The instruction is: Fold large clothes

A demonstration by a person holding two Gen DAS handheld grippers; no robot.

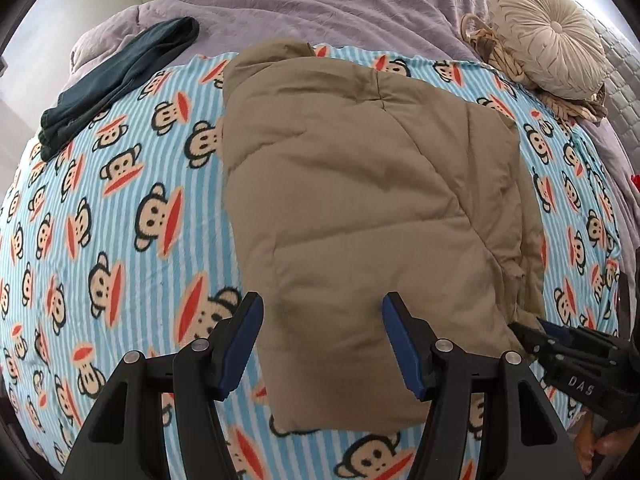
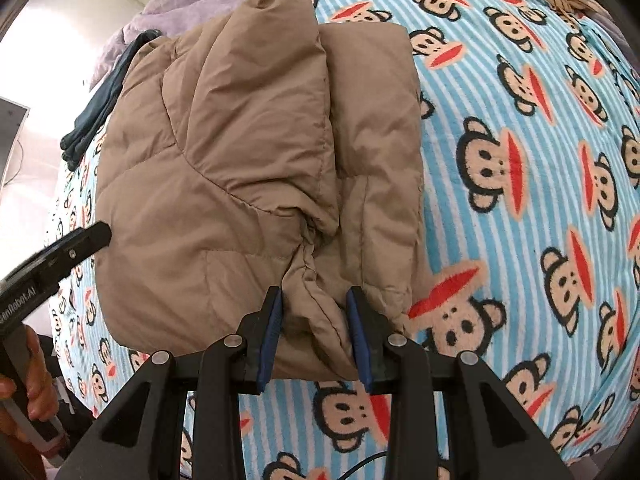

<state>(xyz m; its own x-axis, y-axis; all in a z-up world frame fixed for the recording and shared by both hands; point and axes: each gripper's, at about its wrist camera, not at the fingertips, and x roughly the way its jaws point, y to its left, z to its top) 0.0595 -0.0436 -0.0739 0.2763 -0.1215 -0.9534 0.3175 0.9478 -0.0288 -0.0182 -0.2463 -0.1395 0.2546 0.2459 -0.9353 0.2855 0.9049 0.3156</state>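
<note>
Right wrist view: right tool [image 2: 314, 334] straddles a bunched jacket [image 2: 248, 152] edge, pads narrowly parted – perhaps just releasing it. Left tool [image 1: 320, 344] hangs half open and empty over the near end. Jacket lies folded on the blanket [image 1: 120, 200], sleeves tucked inward.

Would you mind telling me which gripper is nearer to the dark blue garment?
Left. The left gripper is over the jacket's near edge, closer to that garment; the right gripper is beyond.
</note>
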